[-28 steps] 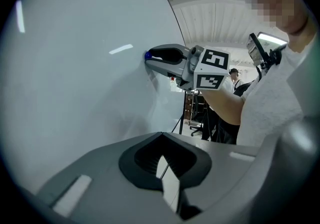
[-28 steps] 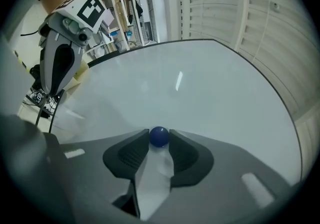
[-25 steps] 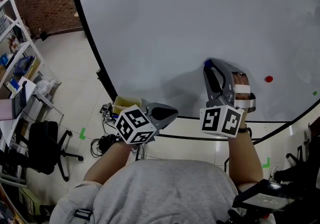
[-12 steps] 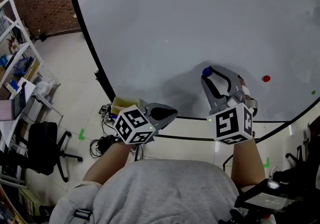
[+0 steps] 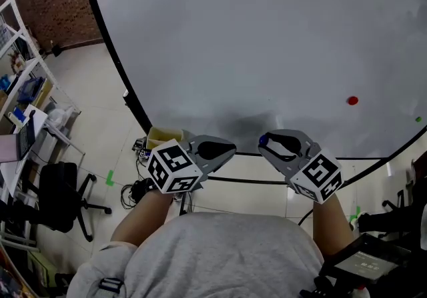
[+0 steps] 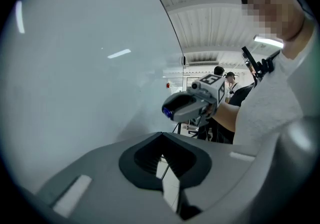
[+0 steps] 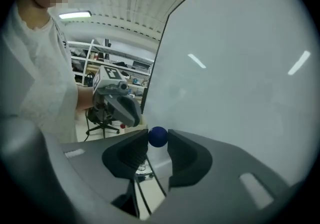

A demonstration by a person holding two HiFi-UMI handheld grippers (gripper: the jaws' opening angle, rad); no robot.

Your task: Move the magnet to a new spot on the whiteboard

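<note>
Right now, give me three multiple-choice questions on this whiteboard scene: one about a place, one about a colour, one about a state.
1. Where is the red magnet?
A. On the whiteboard
B. On the floor
C. On a shelf

2. What colour is the magnet in the right hand-held gripper?
A. Green
B. Blue
C. Yellow

3. How is the left hand-held gripper?
A. Shut and empty
B. Wide open
C. Gripping a marker

Answers:
1 A, the red dot sits on the board's white surface.
2 B, a blue ball is pinched between the jaw tips.
3 A, its jaw tips meet with nothing between them.
</note>
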